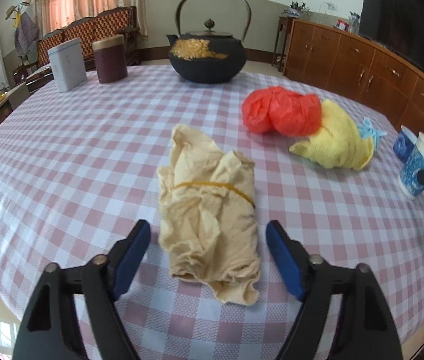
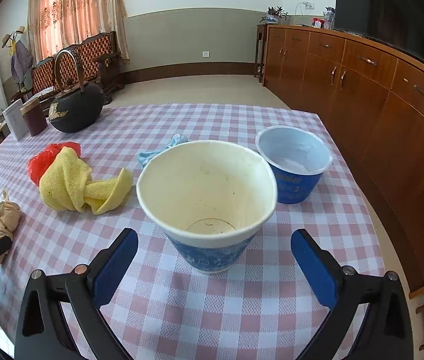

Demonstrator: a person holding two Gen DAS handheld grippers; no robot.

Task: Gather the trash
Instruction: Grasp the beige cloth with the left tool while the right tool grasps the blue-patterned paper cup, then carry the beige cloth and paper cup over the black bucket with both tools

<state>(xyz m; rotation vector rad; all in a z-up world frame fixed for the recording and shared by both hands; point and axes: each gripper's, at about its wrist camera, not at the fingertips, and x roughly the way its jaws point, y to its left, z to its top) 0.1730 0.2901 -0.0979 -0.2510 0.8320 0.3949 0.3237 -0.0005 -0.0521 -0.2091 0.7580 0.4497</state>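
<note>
A crumpled beige bundle (image 1: 208, 210) bound with a yellow rubber band lies on the checked tablecloth (image 1: 61, 165). My left gripper (image 1: 208, 226) is open and straddles its near end, with a gap at each blue pad. In the right wrist view a white paper cup (image 2: 208, 198) with a blue print stands upright and empty. My right gripper (image 2: 215, 234) is open around its base, the pads clear of it. Behind it stands a shorter blue cup (image 2: 294, 165). Between the two grippers lie a red plastic bag (image 1: 281, 114), a yellow cloth (image 1: 338, 144) and a light blue scrap (image 1: 368, 130).
A black iron kettle (image 1: 208, 57), a maroon canister (image 1: 111, 60) and a grey tin (image 1: 66, 64) stand at the table's far side. A long wooden cabinet (image 2: 362, 90) runs along the right wall. The table edge lies just right of the cups.
</note>
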